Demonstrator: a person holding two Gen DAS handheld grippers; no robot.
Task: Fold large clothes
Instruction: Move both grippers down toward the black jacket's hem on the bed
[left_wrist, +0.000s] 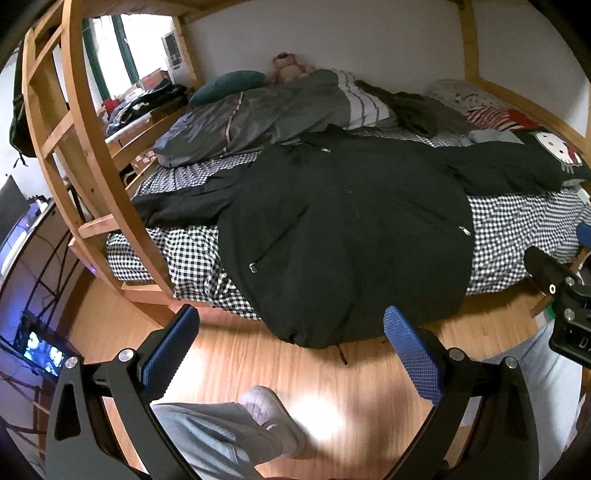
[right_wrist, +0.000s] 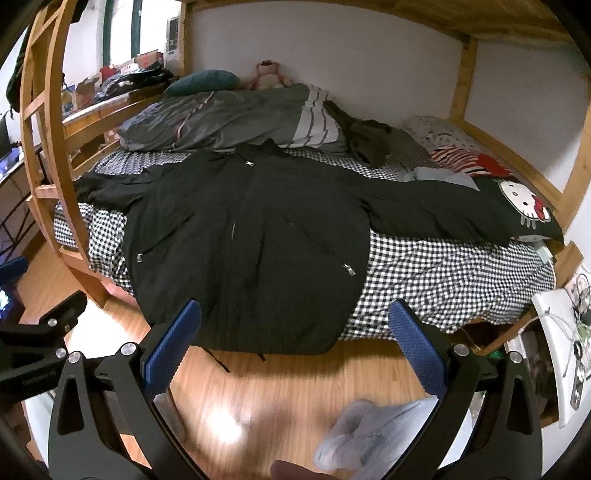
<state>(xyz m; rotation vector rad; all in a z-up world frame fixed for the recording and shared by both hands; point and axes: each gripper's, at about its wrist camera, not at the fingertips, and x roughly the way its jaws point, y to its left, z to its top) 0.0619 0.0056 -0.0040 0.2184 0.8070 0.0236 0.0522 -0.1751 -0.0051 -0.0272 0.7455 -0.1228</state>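
A bed (right_wrist: 443, 266) with a black-and-white checked sheet fills the far scene, inside a wooden frame (left_wrist: 92, 147). On it lies a black jacket (right_wrist: 251, 236), spread front-up, sleeves out to left and right, its hem hanging over the near edge above the glossy wood floor (right_wrist: 258, 398). The cloth looks matte and slightly puffy, with small metal zip pulls at collar and pockets. Both claws are held over the floor, well short of the hem: the left gripper (left_wrist: 291, 354) and right gripper (right_wrist: 295, 347) gape wide, empty, blue ribbed pads showing. The right sleeve's end merges with a dark cat-print pillow (right_wrist: 524, 206). A grey duvet (right_wrist: 221, 118) is bunched at the far left.
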